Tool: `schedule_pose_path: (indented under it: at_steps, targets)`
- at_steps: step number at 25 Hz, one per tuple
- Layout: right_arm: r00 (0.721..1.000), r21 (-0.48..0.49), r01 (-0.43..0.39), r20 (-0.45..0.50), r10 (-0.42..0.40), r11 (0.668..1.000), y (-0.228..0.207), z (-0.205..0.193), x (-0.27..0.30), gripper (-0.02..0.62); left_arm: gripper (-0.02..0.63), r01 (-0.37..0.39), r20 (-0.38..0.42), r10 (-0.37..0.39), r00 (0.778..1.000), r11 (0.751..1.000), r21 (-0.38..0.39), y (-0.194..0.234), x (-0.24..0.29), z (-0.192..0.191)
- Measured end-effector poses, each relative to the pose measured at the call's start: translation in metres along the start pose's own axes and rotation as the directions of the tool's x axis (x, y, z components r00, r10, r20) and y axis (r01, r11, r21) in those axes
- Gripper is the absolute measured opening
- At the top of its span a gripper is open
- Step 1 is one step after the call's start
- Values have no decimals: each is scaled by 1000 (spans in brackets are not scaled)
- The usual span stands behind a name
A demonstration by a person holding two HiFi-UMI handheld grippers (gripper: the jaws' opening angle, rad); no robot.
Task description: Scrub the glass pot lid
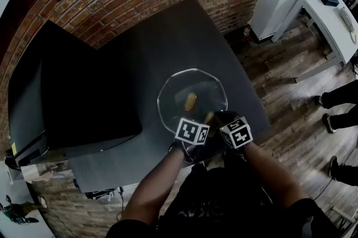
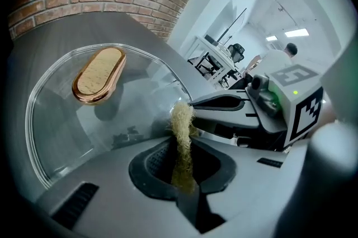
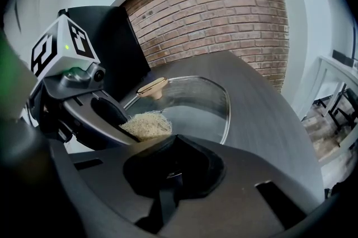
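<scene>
Glass pot lid (image 1: 193, 85) rests on table (image 1: 168, 29); left claw (image 2: 182, 167) pinches scrubber (image 2: 181, 127).

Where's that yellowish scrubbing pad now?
The pad is clamped in the left gripper, at the near edge of the glass lid on the dark table, beside the right gripper.

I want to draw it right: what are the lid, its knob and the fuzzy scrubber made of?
The lid: clear glass; the table shows through. The knob: probably pale wood, with a shiny copper-coloured rim. The scrubber: rough straw-coloured fibres, maybe plant fibre.
</scene>
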State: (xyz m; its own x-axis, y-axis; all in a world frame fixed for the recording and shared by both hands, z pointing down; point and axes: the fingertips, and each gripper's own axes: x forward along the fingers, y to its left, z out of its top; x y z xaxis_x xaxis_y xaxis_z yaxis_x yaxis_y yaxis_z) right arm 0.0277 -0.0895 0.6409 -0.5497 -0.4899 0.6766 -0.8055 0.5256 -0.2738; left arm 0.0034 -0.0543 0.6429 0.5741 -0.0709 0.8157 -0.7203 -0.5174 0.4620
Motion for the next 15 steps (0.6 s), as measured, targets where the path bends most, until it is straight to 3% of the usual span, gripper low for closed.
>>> schedule_pose_path:
  at_steps: [4, 9, 15]
  targets:
    - [1000, 3, 5, -12, -4, 1000, 0, -1, -1, 18, 58, 1, 21, -1, 1000, 1000, 11, -2, 1, 2]
    - [1000, 31, -8, -4, 8, 999, -2, 0, -1, 18, 58, 24, 130, -23, 991, 1000, -5, -2, -9, 2]
    - [993, 9, 23, 118, -24, 1000, 6, 25, -23, 18, 58, 28, 333, -40, 942, 999, 40, -6, -47, 17]
